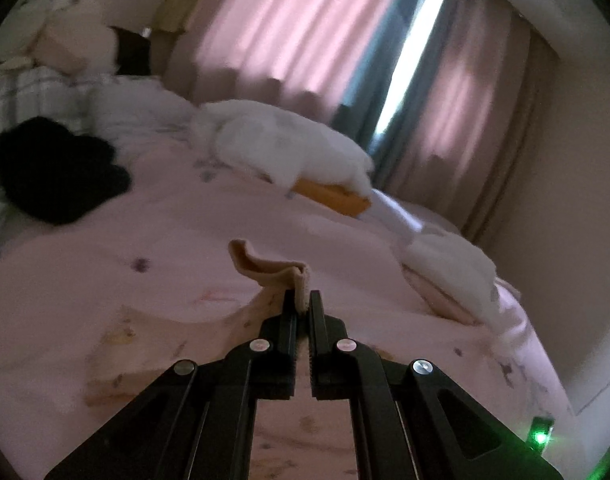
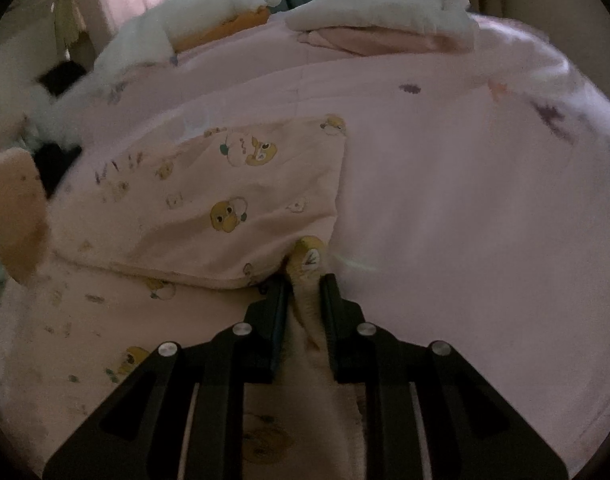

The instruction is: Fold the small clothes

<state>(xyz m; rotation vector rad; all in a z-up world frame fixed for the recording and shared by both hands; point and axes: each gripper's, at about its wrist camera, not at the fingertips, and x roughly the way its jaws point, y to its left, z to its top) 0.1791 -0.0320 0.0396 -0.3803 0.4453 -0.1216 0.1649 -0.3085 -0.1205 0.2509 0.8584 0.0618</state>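
Because it is thin, printed cotton, the small garment [image 2: 209, 216] should handle as something light, limp and quick to slump, not fragile but apt to slide out of a shallow pinch, so the sound places to take it are a hem, a cuff or a doubled edge where the cloth is thicker. Nearest in the right wrist view, the right claw [image 2: 305, 280] is nearly clenched on a bunched yellow-printed corner of that garment, the cloth running back between its fingers. Just beyond, the garment lies on the pink bedspread [image 2: 465, 200] with one part doubled over the rest. In the left wrist view the left claw [image 1: 303, 300] is clamped on a ribbed beige edge, which stands lifted clear of the bed while the rest trails down to the left. Farther off lie a dark garment [image 1: 57, 168], white bedding [image 1: 289, 144] and, by the window, pink curtains [image 1: 297, 28].
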